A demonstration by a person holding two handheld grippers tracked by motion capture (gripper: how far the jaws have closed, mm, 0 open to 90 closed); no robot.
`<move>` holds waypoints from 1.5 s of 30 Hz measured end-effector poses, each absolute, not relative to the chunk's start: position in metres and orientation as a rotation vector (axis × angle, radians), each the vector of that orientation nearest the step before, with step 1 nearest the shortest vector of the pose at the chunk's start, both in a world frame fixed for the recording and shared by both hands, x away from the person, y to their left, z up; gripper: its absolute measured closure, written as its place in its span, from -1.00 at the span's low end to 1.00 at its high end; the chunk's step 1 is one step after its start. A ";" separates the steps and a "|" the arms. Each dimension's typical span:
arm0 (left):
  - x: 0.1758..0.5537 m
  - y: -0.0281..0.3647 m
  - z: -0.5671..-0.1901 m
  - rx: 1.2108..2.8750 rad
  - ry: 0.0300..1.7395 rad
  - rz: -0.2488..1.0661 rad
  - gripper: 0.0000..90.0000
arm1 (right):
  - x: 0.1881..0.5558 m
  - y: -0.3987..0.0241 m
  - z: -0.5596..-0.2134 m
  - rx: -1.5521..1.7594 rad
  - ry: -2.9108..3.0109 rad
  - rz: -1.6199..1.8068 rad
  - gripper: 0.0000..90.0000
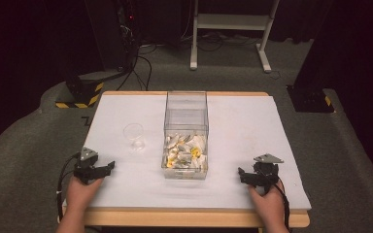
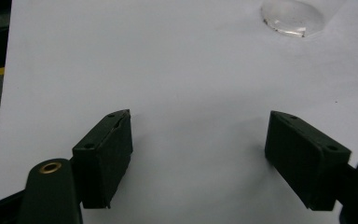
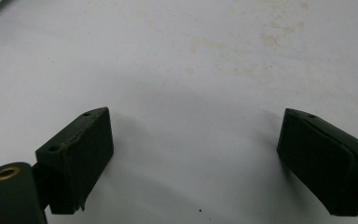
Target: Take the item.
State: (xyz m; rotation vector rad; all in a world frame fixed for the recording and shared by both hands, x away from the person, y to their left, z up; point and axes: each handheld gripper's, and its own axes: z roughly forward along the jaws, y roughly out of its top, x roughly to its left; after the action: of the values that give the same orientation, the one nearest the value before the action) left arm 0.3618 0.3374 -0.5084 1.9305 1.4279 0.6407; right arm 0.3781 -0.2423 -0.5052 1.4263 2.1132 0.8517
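Both grippers rest at the near edge of the counter (image 1: 233, 121), one on each side of the clear box (image 1: 186, 131). Left gripper (image 1: 108, 168) has its fingers (image 2: 106, 158) spread wide over bare white surface, nothing between them; right gripper (image 1: 243, 175) likewise, fingers (image 3: 77, 158) spread and empty. The clear box stands mid-counter between the two, its near end holding a heap of white and yellow pieces (image 1: 185, 153) — I cannot tell what they are. A clear cup (image 1: 134, 136) stands upright just left of the box, nearer my left gripper. My reading: the step in hand is the first reach, most likely left gripper to cup. To do it well I would come in level, fingers kept wide, and close low on the wall — thin clear plastic will likely slip or tip. The box's tall wall is the obstacle: any pick from the heap must come in from above. Beyond the box, off the counter, lie cables and a white stand's feet (image 1: 228, 53), well clear.
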 end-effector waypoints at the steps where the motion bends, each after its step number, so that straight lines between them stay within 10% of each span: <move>1: 0.362 0.337 -0.508 1.931 1.428 0.640 -0.48 | 0.378 -0.242 -0.505 1.427 2.114 0.852 -0.78; 45: 0.360 0.333 -0.506 1.936 1.451 0.629 -0.53 | 0.379 -0.242 -0.505 1.430 2.111 0.843 -0.79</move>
State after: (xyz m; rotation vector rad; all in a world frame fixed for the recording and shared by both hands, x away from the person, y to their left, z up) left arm 0.3597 0.3327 -0.5061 1.9365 1.4511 0.6290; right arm 0.3787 -0.2416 -0.5047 1.4305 2.1105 0.8431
